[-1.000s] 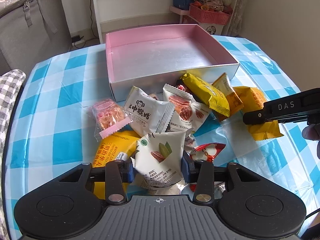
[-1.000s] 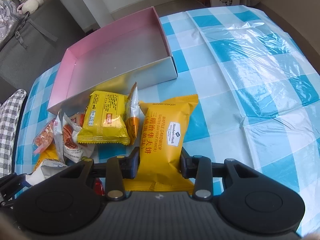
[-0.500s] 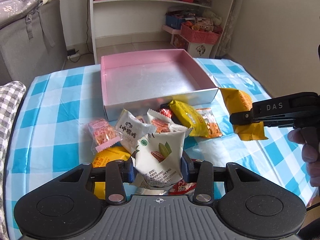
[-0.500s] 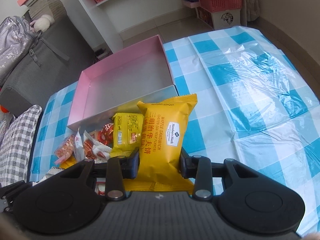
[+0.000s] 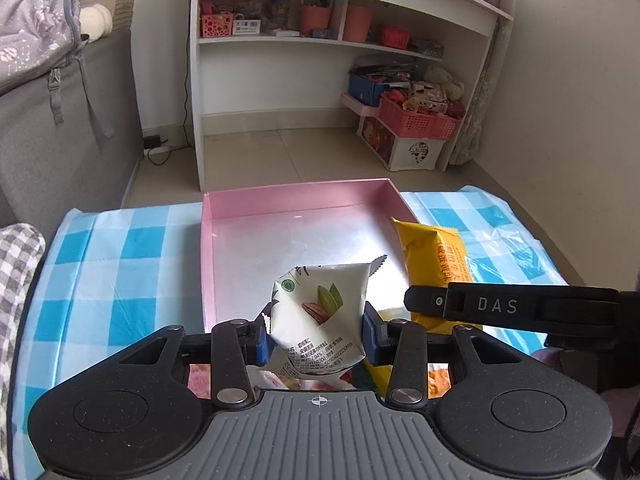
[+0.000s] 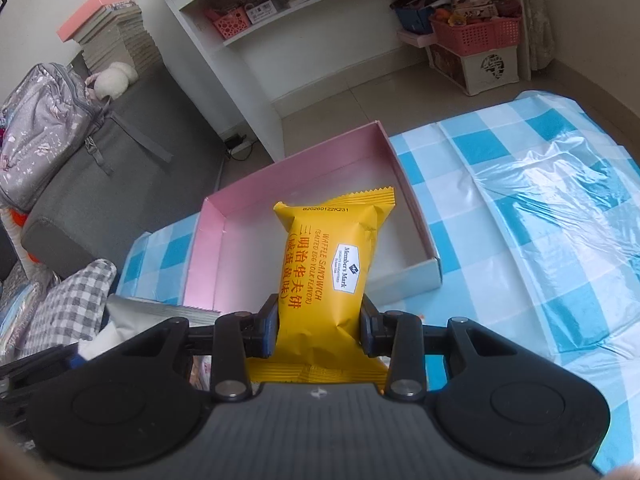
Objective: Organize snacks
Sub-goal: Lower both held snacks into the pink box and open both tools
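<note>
In right hand-held gripper (image 6: pixel 319 326): "WAFFLE SANDWICH" packet (image 6: pixel 330 264).

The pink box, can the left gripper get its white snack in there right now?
Probably yes. The left gripper holds the white almond packet raised in front of the pink box, whose open top shows nothing inside. The yellow waffle packet in the right gripper hangs alongside, not blocking.

Right gripper (image 6: pixel 319 330) clamped on yellow snack packet (image 6: pixel 328 264), both fingers pressed against packet sides. Packet upright, held above near part of pink box (image 6: pixel 208 240). Box open, sits on blue-and-white checked tablecloth (image 6: pixel 520 216). White packet (image 6: pixel 120 320) at lower left, partly hidden behind gripper body. White shelf unit (image 6: pixel 256 60) far; grey sofa (image 6: pixel 100 184) far left.
</note>
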Demonstrator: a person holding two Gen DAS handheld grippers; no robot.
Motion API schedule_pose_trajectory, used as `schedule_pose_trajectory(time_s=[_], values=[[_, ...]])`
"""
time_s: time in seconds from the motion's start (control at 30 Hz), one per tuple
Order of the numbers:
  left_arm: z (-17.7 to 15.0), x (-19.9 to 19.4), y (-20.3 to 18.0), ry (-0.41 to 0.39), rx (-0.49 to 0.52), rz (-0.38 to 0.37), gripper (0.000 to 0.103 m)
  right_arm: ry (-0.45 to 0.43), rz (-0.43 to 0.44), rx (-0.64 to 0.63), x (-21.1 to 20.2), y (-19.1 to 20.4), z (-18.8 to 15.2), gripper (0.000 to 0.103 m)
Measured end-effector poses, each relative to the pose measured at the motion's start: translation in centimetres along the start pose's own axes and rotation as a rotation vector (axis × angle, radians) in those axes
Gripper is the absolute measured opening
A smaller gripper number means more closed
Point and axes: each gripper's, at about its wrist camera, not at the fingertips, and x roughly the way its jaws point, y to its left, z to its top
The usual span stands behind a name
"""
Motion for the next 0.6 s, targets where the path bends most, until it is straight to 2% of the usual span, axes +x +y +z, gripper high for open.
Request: schedule_pose_trajectory(time_s=[0.1, 0.3, 0.6], values=[[0.8, 1.9, 0.3, 0.009, 0.000, 0.040, 0.040, -0.004, -0.019, -0.004, 1.2, 0.2, 0.7, 0.035], [1.3, 5.5, 1.4, 0.035, -0.067, 0.067, 0.040, -0.015, -0.051, -0.032, 3.5, 0.0, 1.8, 0.035], [1.4, 8.6, 1.7, 0.005, -0.083, 0.149, 0.040, -0.042, -0.045, -0.022, 5.1, -0.5, 2.6, 0.036]])
